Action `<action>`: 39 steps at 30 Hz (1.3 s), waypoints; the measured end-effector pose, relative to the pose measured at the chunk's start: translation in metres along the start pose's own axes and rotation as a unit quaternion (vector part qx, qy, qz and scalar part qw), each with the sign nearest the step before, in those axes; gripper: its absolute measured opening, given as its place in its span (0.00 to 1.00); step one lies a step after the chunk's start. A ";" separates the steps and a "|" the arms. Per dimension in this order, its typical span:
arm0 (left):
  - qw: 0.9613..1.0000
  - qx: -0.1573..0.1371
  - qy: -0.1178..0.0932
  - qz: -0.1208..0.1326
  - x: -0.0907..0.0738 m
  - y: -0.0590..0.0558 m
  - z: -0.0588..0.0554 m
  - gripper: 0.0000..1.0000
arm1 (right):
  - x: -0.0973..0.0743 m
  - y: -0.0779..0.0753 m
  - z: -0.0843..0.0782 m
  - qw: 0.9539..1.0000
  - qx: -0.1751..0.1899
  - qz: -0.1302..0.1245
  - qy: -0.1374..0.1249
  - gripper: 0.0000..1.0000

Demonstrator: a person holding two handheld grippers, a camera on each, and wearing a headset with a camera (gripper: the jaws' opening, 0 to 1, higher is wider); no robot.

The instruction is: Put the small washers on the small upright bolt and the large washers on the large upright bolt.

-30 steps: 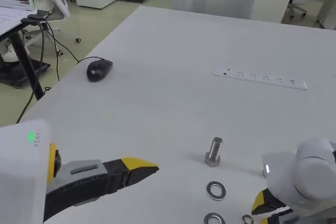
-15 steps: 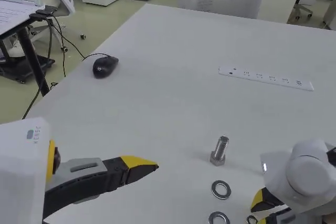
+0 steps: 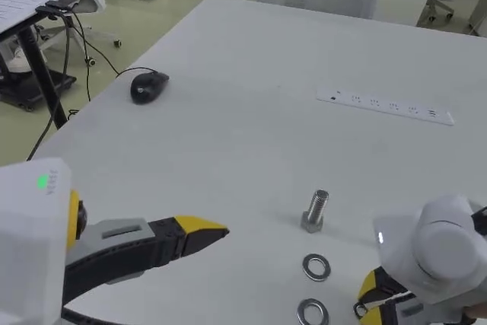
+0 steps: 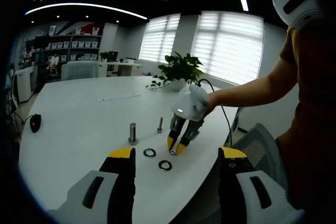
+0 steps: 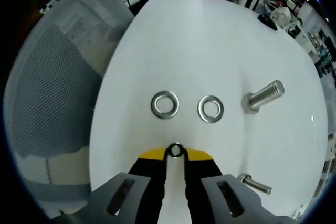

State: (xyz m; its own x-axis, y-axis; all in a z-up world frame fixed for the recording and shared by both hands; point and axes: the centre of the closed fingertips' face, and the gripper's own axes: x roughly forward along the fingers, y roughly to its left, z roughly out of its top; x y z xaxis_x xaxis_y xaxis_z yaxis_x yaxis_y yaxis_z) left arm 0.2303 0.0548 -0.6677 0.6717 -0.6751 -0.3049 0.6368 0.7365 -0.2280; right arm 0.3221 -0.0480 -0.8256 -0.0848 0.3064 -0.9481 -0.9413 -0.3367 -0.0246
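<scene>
Near the bench (image 3: 251, 112) edge, the right gripper (image 5: 175, 157) pinches what looks like a small washer (image 5: 176, 150). A large washer (image 5: 165, 104) and a second large washer (image 5: 211, 108) lie flat near the large bolt (image 5: 262, 96). The small bolt (image 5: 255, 183) stands close by. The left gripper (image 4: 177, 154) is wide open and holds nothing.

Head view looks down across the table (image 3: 251, 74) from its near edge. Left gripper view sits low, further back, facing the windows (image 4: 226, 45). Right gripper view is close above, aimed down. All three catch the large bolt (image 3: 314, 211) and two washers (image 3: 316, 267).
</scene>
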 end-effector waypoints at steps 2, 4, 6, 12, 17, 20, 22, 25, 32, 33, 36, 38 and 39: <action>1.000 -0.001 0.001 0.000 0.000 -0.001 -0.001 0.63 | 0.000 0.000 0.000 1.000 -0.002 0.000 0.000 0.13; 1.000 -0.002 0.001 -0.001 0.001 -0.001 -0.001 0.63 | 0.000 0.000 0.000 1.000 0.000 0.000 0.000 0.13; 1.000 -0.001 0.002 -0.001 0.002 -0.001 -0.002 0.63 | 0.000 0.000 0.000 1.000 0.001 0.001 0.002 0.12; 1.000 0.002 0.005 -0.003 0.003 -0.001 0.000 0.63 | -0.007 -0.002 -0.005 1.000 0.007 0.005 0.009 0.12; 1.000 0.003 0.007 -0.004 0.005 -0.001 0.000 0.63 | -0.023 -0.010 -0.014 1.000 0.014 -0.005 0.014 0.12; 1.000 0.003 0.010 -0.009 0.009 -0.002 0.000 0.62 | -0.032 -0.017 -0.023 1.000 0.013 -0.014 0.025 0.12; 1.000 0.003 0.009 -0.011 0.010 -0.003 0.001 0.63 | -0.041 -0.023 -0.027 0.999 0.018 -0.024 0.025 0.12; 1.000 0.002 0.011 -0.013 0.013 -0.003 0.000 0.63 | -0.052 -0.032 -0.031 0.999 0.021 -0.038 0.024 0.12; 1.000 0.002 0.014 -0.014 0.016 -0.001 -0.001 0.63 | -0.070 -0.050 -0.041 0.997 0.031 -0.058 0.028 0.12; 1.000 0.002 0.015 -0.014 0.017 -0.001 -0.001 0.63 | -0.073 -0.052 -0.042 0.997 0.032 -0.061 0.028 0.12; 1.000 0.004 0.019 -0.015 0.018 -0.001 -0.002 0.62 | -0.078 -0.059 -0.044 0.997 0.032 -0.068 0.030 0.12; 1.000 0.005 0.019 -0.015 0.019 0.000 -0.002 0.63 | -0.082 -0.064 -0.045 0.996 0.032 -0.071 0.032 0.12; 1.000 0.003 0.018 -0.015 0.019 0.000 -0.002 0.63 | -0.083 -0.068 -0.045 0.996 0.029 -0.076 0.033 0.12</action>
State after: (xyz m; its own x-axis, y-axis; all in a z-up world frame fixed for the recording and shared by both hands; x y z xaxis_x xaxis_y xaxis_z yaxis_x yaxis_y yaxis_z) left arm 0.2428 0.0420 -0.6752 0.6384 -0.6943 -0.3322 0.6586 0.7161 -0.2309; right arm 0.4075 -0.0905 -0.7590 0.0804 0.2892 -0.9539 -0.9590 -0.2386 -0.1532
